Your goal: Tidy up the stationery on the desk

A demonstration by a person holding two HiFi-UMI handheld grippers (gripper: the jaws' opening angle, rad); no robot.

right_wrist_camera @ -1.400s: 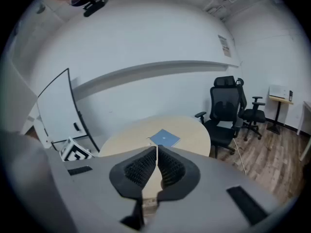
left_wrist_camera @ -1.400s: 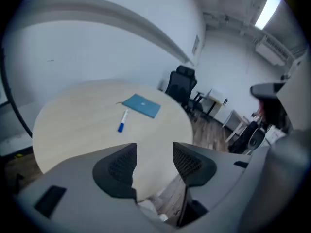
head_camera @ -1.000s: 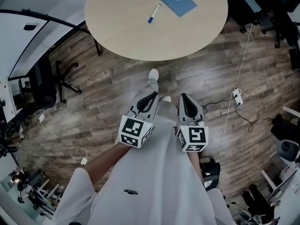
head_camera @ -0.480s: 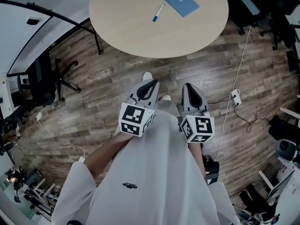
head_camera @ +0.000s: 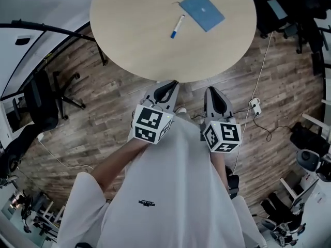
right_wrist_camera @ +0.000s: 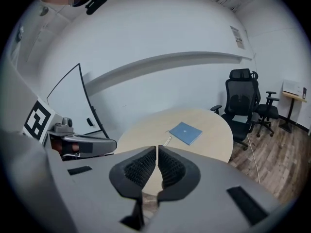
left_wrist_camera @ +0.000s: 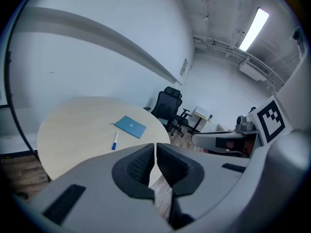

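A person stands at the near edge of a round pale counter [head_camera: 129, 35], holding a gripper in each hand low against the body. The left gripper [head_camera: 166, 87] sits at centre frame in the head view and the right gripper [head_camera: 215, 94] just to its right. Both pairs of jaws are pressed together with nothing between them (each gripper's own view shows the ribbed pads meeting).

The stationery lies well ahead of both, at the upper middle of the head view. A white pen [head_camera: 177, 26] with a blue cap lies there, and a blue notebook [head_camera: 202, 11] sits just beside it, up and to the right, not touching. The pen's long axis slants from lower left, the cap end, to upper right.

The pen lies almost straight up-frame from the left gripper, which looks the nearer of the two. The notebook sits more in line with the right gripper. Either reach must cross most of the bare counter.
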